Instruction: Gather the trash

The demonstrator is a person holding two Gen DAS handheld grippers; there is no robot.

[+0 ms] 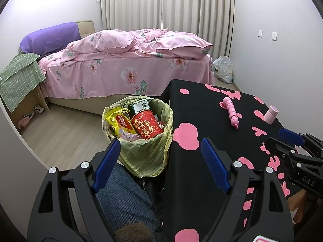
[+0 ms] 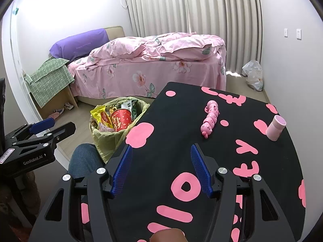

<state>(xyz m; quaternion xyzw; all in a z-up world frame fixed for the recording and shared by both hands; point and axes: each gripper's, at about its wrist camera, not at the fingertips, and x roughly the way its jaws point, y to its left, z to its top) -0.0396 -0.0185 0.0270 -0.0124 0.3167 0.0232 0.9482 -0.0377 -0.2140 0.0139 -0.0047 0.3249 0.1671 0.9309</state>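
A bin lined with a yellow-green bag [image 1: 147, 153] [image 2: 109, 139] stands on the floor beside the black table with pink shapes [image 1: 201, 121] [image 2: 181, 121]. Inside it lie a red paper cup [image 1: 146, 126] [image 2: 122, 119], a yellow snack wrapper [image 1: 117, 121] [image 2: 99, 114] and a white carton [image 1: 140, 105]. My left gripper [image 1: 159, 147] is open and empty, hovering near the bin's front rim and the table edge. Over the tabletop my right gripper [image 2: 161, 153] stands open with nothing between its fingers. Each gripper also shows at the edge of the other's view.
A pink caterpillar toy [image 1: 231, 113] [image 2: 211, 120] and a small pink cup [image 1: 271, 115] [image 2: 275, 128] sit on the table. A person's denim-clad knee [image 1: 123, 191] [image 2: 84, 159] is by the bin. Behind are a pink bed [image 1: 129, 64], a green-clothed side table [image 1: 20, 80] and a white plastic bag [image 1: 224, 68] in the corner.
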